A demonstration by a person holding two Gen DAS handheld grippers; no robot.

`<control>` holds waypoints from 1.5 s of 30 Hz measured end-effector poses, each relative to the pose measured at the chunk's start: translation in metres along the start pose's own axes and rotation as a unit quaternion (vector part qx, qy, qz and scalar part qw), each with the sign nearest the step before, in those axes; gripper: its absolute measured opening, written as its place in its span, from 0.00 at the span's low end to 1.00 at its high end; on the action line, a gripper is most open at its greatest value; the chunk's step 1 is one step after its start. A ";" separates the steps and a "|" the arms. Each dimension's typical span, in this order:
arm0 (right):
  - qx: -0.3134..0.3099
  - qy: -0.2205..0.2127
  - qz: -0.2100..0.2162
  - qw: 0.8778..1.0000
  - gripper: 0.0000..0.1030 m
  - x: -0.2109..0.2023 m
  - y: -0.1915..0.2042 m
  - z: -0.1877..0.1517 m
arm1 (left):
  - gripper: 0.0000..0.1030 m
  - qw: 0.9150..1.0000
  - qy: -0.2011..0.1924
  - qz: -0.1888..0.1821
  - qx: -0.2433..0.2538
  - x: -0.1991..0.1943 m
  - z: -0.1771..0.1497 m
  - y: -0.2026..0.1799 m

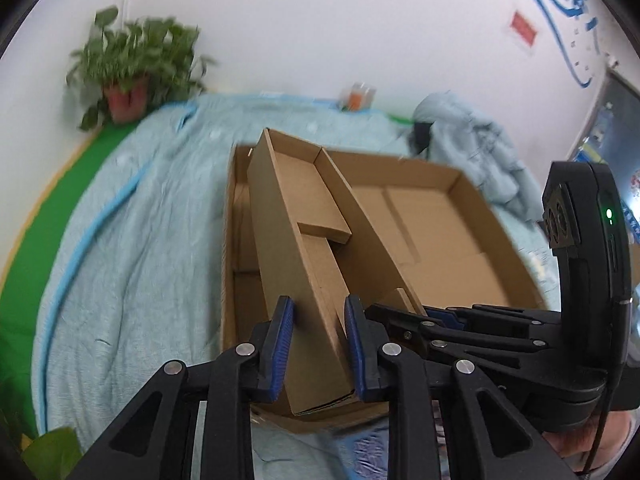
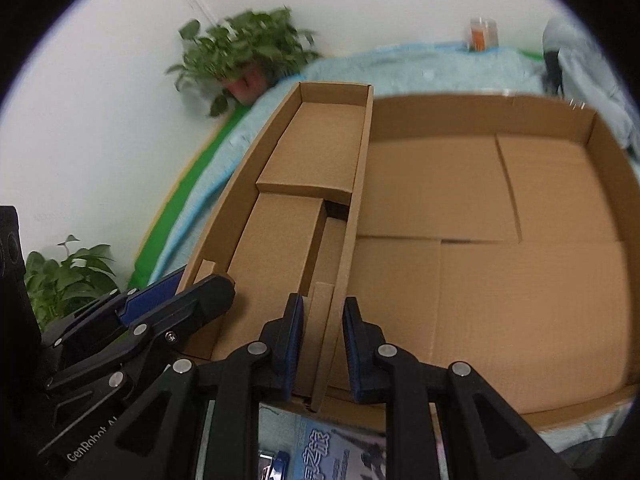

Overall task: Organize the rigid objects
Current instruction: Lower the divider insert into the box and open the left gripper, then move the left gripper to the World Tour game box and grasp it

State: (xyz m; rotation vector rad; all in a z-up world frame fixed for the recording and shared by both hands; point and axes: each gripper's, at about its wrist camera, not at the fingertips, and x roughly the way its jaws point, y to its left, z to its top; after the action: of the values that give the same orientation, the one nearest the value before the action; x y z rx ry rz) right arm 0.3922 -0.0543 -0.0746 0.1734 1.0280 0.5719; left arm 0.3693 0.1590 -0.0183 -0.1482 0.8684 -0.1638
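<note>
1. The bed [image 1: 132,216], under a pale blue cover, carries everything here; potted plants [image 1: 132,68] stand by the wall behind it.
2. The big box [image 2: 500,240], an open cardboard tray, lies on the cover. Its floor of folded flaps is bare on my right.
3. The small box [image 2: 288,184], long, narrow and open-topped, sits tilted over the big box's left part, its far end raised above the rim in my left view. Whether it touches the floor below, I cannot tell.
4. My left claw [image 1: 318,344] is closed on the small box's left wall, near the near end, blue pads either side of the board.
5. My right claw [image 2: 322,344] is nearly fully closed, pinching the same box's right wall at the near end.
6. Handling, as I judge it: empty corrugated board, so light and fairly stiff, but a thin wall will buckle or crease under a hard pinch or twist. The surface is matt, not slippery. Gripping both long walls close to a corner, where folds stiffen them, seems the safest hold; the far end will sag or swing if I tip it.
</note>
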 end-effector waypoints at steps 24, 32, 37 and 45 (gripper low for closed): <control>0.036 0.048 0.104 0.993 0.40 0.032 -0.016 -0.013 | 0.10 0.996 0.041 0.066 -0.051 0.041 -0.067 0.055; -0.082 -0.099 -0.045 0.991 0.95 -0.096 -0.015 -0.078 | 0.37 0.994 -0.036 0.099 -0.034 -0.008 -0.083 0.029; -0.102 -0.150 -0.110 0.977 1.00 -0.146 -0.024 -0.121 | 1.00 0.977 -0.170 0.130 0.004 -0.084 -0.116 -0.032; -0.097 -0.184 -0.156 0.966 1.00 -0.183 -0.045 -0.162 | 0.99 0.978 -0.191 0.085 0.007 -0.124 -0.167 -0.121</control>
State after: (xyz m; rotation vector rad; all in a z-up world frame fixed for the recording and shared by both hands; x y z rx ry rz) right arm 0.2010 -0.2090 -0.0371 -0.0562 0.6166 0.3319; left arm 0.1523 0.0560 -0.0085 -0.0860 0.4931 0.0206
